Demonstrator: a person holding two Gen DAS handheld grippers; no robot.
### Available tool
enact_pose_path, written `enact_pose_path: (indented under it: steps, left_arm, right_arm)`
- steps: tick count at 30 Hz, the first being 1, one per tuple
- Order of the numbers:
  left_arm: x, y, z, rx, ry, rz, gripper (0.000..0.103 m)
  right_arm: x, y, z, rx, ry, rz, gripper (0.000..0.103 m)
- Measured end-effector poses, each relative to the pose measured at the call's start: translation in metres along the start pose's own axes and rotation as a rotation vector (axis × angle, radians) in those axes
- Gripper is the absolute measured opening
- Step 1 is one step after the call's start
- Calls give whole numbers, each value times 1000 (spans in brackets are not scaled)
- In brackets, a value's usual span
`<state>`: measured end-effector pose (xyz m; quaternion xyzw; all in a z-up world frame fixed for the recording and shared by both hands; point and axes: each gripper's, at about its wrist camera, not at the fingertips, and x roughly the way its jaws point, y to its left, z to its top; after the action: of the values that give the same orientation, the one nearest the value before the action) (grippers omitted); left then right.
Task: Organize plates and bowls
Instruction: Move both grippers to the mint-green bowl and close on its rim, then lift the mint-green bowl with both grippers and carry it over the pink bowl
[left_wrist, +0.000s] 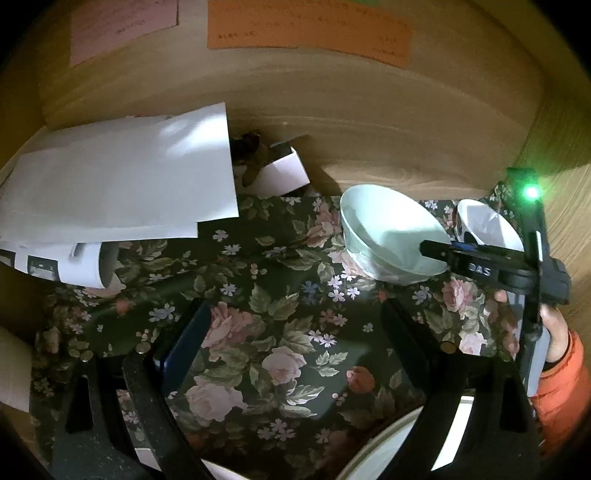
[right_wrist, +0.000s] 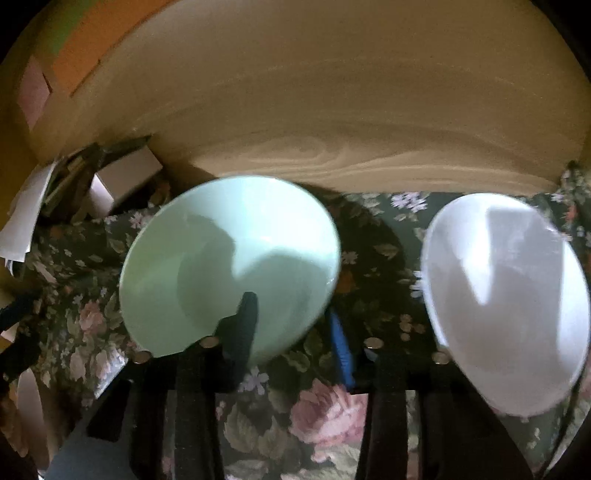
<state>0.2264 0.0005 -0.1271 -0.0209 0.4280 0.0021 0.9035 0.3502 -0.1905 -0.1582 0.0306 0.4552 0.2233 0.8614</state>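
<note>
A pale green bowl (right_wrist: 229, 266) is tilted and lifted off the floral tablecloth (right_wrist: 321, 413). My right gripper (right_wrist: 291, 325) is shut on its near rim, one finger (right_wrist: 243, 317) inside the bowl and the blue-padded finger outside. A white bowl (right_wrist: 506, 306) stands to its right. In the left wrist view the green bowl (left_wrist: 388, 236) and the white bowl (left_wrist: 487, 225) are at the right, with the right gripper (left_wrist: 439, 254) reaching in from the right. My left gripper (left_wrist: 295, 325) is open and empty above the cloth. A white plate rim (left_wrist: 380, 446) shows at the bottom right.
White papers (left_wrist: 118, 177) and a rolled sheet lie at the back left. A small white box (left_wrist: 284, 173) sits against the wooden back wall (left_wrist: 332, 103). Orange and pink notes (left_wrist: 306, 26) hang on that wall.
</note>
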Motion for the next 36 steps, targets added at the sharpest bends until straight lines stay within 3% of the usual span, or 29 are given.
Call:
enact_pose_path:
  steps: [4,10,19,24,28,34,36]
  left_arm:
    - [3,-2,-2,4,10,1,94]
    - [9,-3,-2,4,35,-4,93]
    - [41,-15,-10,29,194,-22,73]
    - [55,-20,-13,36,261,-20,58]
    - [61,-20,-15,31,291,-15,45]
    - [67,-25,-18,43,311,-34,33]
    - [69,-30,-18,61,307,-46,23]
  right_arm:
    - [11,1,-1,-23,32,0,20]
    - [1,15,-16,-88,56,48,17]
    - [-22,36,-52,-150,104,141,17]
    - [-36,41,-72,-158,109,150,20]
    - [-42,44,-89,-175,86,121,23]
    - [-49,39,-93,-129,75,159,23]
    - [-52,37,-91,-127,66,162,23]
